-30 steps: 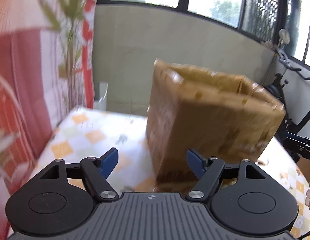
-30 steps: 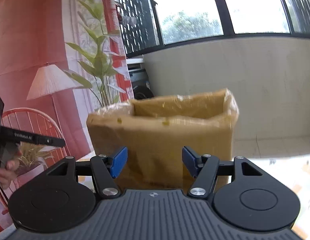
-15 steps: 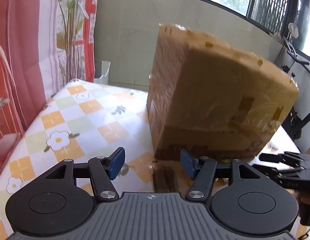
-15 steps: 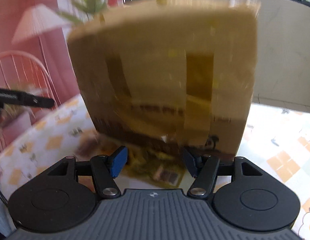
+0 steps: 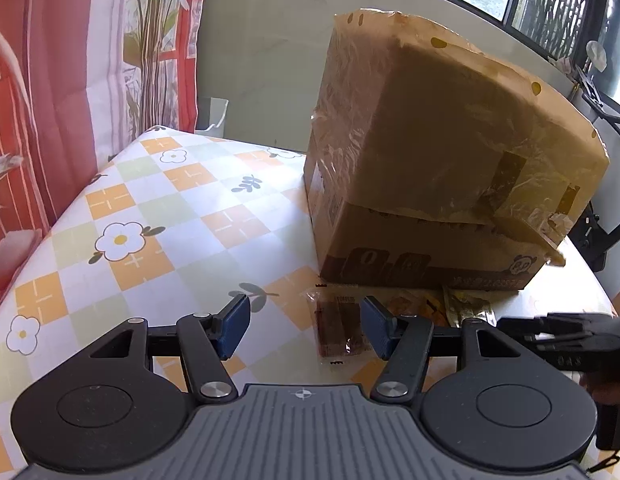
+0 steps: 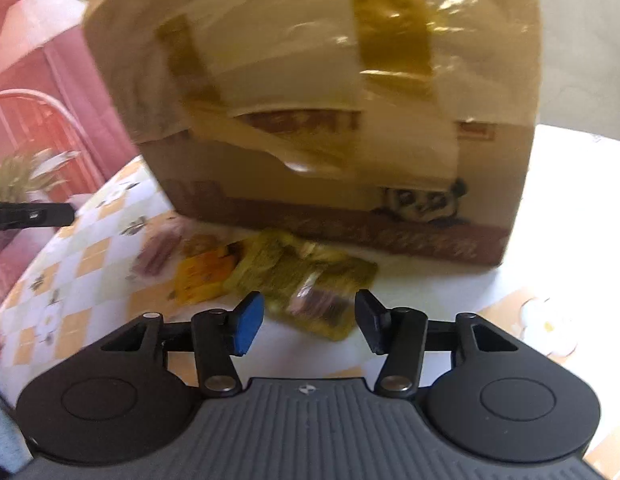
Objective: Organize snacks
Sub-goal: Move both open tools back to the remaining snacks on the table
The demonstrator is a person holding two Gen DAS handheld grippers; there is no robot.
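Note:
A tall taped cardboard box [image 5: 442, 168] [image 6: 330, 100] stands on the checked, flowered table [image 5: 157, 216]. Several snack packets lie at its foot. A clear packet with brown contents [image 5: 338, 324] lies on the table just beyond my left gripper [image 5: 305, 326], near its right fingertip; the gripper is open and untouched by it. Yellow packets [image 5: 466, 308] lie to its right. In the right wrist view, a yellow-green packet [image 6: 310, 280], an orange packet [image 6: 201, 276] and a brownish packet [image 6: 157, 252] lie before the box. My right gripper [image 6: 307, 322] hovers over the yellow-green packet, jaws closing, pads not pressing it.
A red patterned curtain [image 5: 49, 100] hangs at the left, close to the table's edge. A pale wall and dark-framed windows [image 5: 550, 0] stand behind the box. Each gripper shows at the edge of the other's view [image 5: 566, 336] [image 6: 29, 214].
Both grippers have come down toward the table and tipped downward. The snack packets at the box's foot have come into view. Both pairs of jaws stand narrower than before.

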